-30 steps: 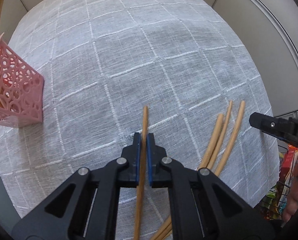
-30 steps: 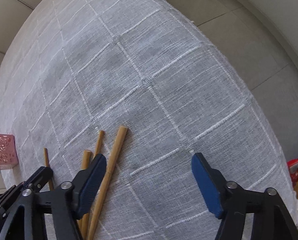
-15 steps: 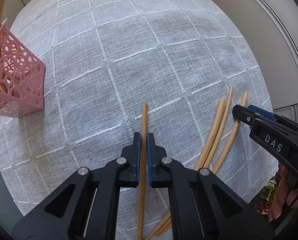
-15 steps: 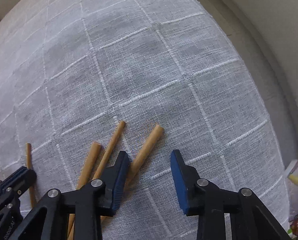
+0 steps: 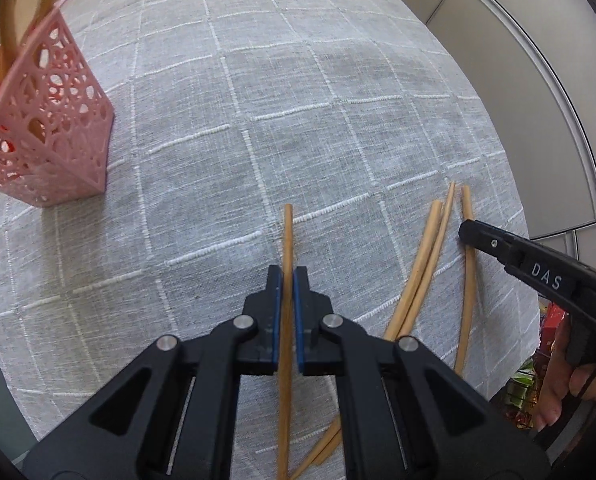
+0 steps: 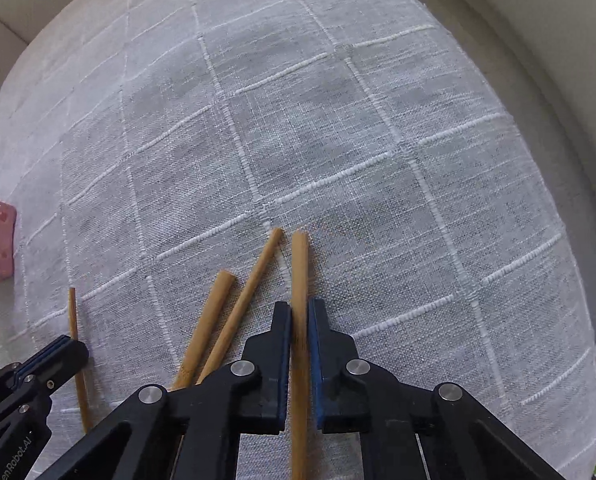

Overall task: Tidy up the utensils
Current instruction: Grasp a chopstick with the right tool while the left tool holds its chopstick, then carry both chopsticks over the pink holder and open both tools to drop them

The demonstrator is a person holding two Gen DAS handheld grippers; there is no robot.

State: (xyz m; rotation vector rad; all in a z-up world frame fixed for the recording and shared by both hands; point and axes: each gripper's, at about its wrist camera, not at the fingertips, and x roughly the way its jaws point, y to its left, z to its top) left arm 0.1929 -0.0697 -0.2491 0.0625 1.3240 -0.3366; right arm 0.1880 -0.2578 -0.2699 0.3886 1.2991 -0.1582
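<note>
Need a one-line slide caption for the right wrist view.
Right gripper clamped on one chopstick; two loose chopsticks beside it on the grey tablecloth.

Lighting: bright, even daylight; no glare. Shadows: soft grey patch on the tablecloth (image 5: 338, 80) toward 12 o'clock in both views. Distortion: strong fisheye bowing, dark vignette at corners. Focus: cloth weave crisp; rims slightly soft.

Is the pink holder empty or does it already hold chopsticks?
Not empty: wooden sticks rise out of the pink holder at its open top.
</note>
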